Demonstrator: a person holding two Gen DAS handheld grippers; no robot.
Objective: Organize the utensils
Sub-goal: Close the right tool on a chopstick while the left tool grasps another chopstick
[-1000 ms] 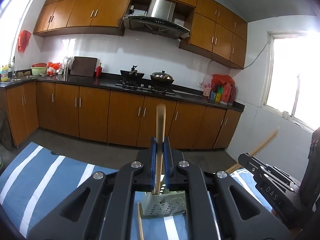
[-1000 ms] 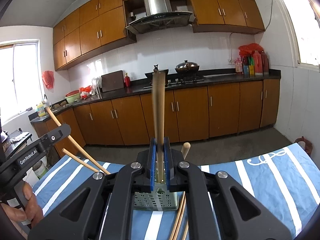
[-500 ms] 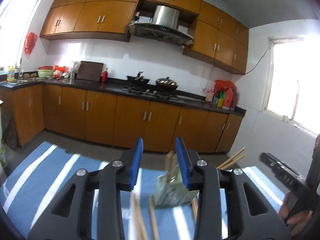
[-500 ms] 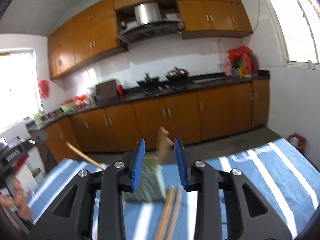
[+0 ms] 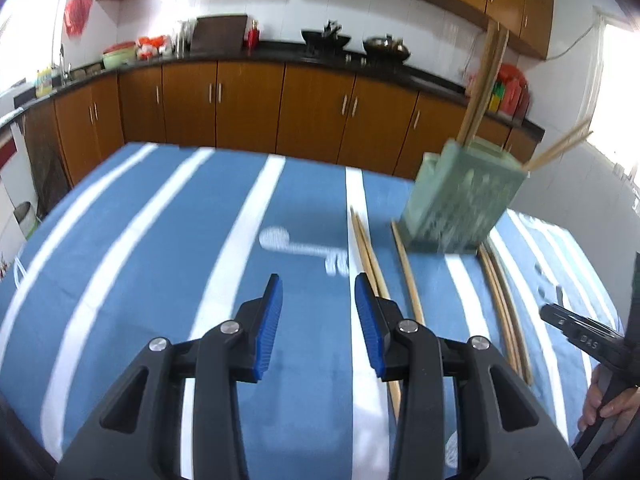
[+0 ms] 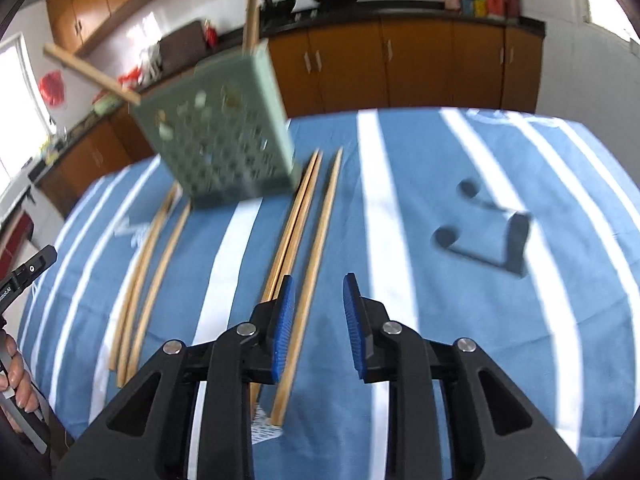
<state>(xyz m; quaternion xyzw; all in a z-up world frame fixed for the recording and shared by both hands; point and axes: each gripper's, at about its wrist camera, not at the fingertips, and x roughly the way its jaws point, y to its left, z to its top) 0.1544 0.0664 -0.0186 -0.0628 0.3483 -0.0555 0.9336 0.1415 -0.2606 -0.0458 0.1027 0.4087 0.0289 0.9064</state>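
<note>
1. A second earlier each gripper was clamped on an upright chopstick over the green perforated holder (image 5: 464,200). Those sticks were now standing in it, so both drops looked done.
2. The left gripper (image 5: 318,312) was spread, nothing between its blue pads, and it had dipped toward the blue striped tablecloth (image 5: 120,240).
3. The right gripper (image 6: 316,316) had opened as well, then its jaws had just been closing a little. They stood parted, with a loose chopstick (image 6: 308,280) lying on the cloth below, close by the left pad; no pinch showed.
4. My read: two sticks stored, and both hands were heading down for the next pair.
5. The left view put the holder at two o'clock, with chopsticks in the holder (image 5: 480,88) rising from it and loose sticks on either side.
6. Only the left view showed the paired chopsticks (image 5: 366,248) running back under its right finger, plus the person's right hand (image 5: 604,400) at four o'clock.
7. Only the right view showed the trio of chopsticks (image 6: 148,276) at nine o'clock, the holder (image 6: 224,136) at eleven, and a gripper shadow (image 6: 488,236) at two o'clock.
8. Both views were motion-blurred, so fine contact was hard to call.
</note>
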